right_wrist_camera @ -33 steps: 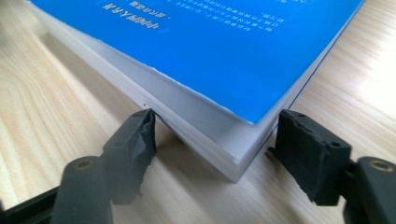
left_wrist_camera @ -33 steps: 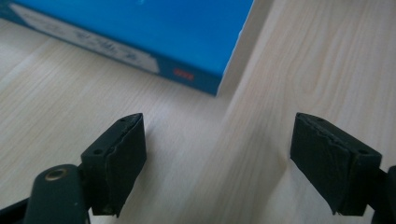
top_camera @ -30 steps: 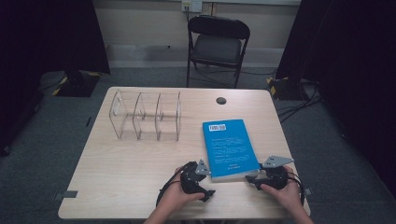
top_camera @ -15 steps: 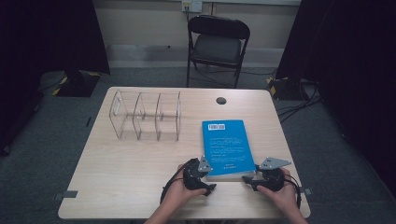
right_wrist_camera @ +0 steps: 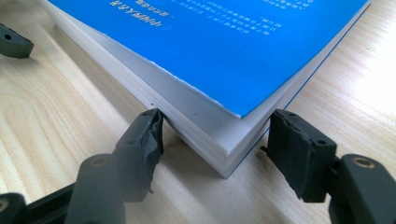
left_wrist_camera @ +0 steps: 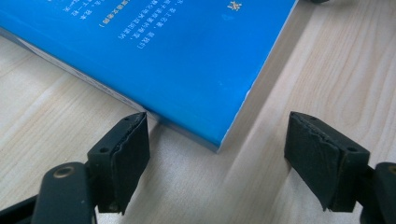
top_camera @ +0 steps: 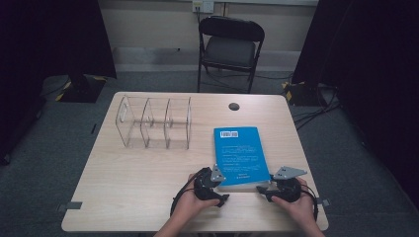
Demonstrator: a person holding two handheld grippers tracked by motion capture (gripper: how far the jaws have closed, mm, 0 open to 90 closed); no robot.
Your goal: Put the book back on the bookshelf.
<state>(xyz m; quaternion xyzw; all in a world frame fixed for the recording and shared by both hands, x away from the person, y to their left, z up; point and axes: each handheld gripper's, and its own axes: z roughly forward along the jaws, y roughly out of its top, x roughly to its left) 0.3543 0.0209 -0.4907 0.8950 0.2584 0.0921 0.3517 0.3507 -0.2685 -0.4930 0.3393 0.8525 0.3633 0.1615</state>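
The blue book [top_camera: 241, 155] is a thick paperback with a smooth, slightly glossy cover, white print and a barcode label at its far end. It lies flat on the pale wooden table [top_camera: 138, 182], which has a fine light grain, near the person's edge and to the right of the middle. The block of pages shows as a white, layered edge in the right gripper view.

The left gripper [top_camera: 221, 186] sits at the near left corner of the book. In the left gripper view its black jaws, with rough, rubbery pads [left_wrist_camera: 133, 154], stand wide apart; the corner of the book [left_wrist_camera: 187, 70] points into the gap, and the pads are not pressing on it.

The right gripper [top_camera: 263, 190] sits at the near right corner. Its jaws have just been closing, with the corner of the book [right_wrist_camera: 219, 56] between them. The left pad [right_wrist_camera: 149, 135] is very close to the page edge; whether it touches I cannot tell.

Farther back stands a clear plastic rack [top_camera: 154, 122] with upright dividers.
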